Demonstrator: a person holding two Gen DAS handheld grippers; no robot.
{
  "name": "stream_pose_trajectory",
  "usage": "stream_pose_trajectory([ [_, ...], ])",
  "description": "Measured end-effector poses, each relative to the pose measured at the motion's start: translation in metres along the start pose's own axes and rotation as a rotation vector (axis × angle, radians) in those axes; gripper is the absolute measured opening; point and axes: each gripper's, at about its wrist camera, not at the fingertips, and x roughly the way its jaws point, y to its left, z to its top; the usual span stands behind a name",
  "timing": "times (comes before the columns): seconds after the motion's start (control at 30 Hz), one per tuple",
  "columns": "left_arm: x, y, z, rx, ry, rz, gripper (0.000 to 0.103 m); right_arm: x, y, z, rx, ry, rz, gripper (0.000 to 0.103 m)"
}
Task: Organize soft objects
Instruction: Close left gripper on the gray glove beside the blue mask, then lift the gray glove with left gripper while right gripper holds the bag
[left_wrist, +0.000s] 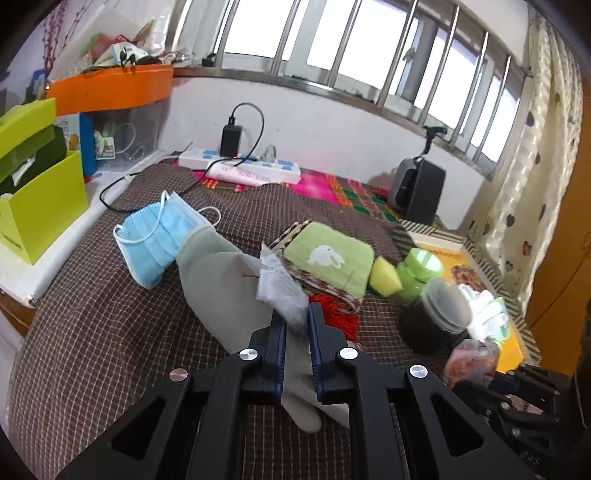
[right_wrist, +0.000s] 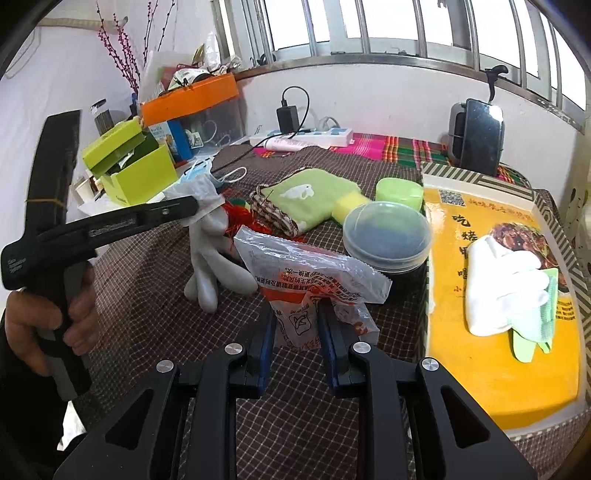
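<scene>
**Checked-cloth worktop under barred window: soft goods being sorted**

Left claw is clenching a limp grey glove and thin plastic film at the cuff; fingers are dangling, light, snag-prone. Right claw is pinching a crinkly printed packet. Lidded jar is crowding right; cloth near-left is lying open.

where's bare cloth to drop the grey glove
Free: the brown checked cloth below the blue mask, left of the grey glove. Crowded: around the green towel, sponge and jars.
</scene>
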Motion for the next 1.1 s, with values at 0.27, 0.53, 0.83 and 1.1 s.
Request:
stream_pose_trajectory([
  [0.27, -0.023, -0.001, -0.005, 0.006, -0.016, -0.016, 0.006, -0.014, 0.005, -0.002, 0.0, -0.017, 0.001, 0.024],
  [0.53, 0.002, 0.007, -0.006, -0.01, 0.042, 0.017, 0.019, -0.018, 0.007, -0.003, -0.003, -0.019, 0.0, 0.024],
  [0.83, 0.002, -0.001, -0.006, 0.019, 0.025, 0.005, 0.006, -0.017, 0.003, -0.003, 0.006, -0.022, -0.008, 0.024],
  [1.1, -0.022, -0.013, -0.014, 0.037, 0.001, 0.0, 0.006, -0.029, 0.006, -0.003, 0.006, -0.048, -0.01, 0.024],
])
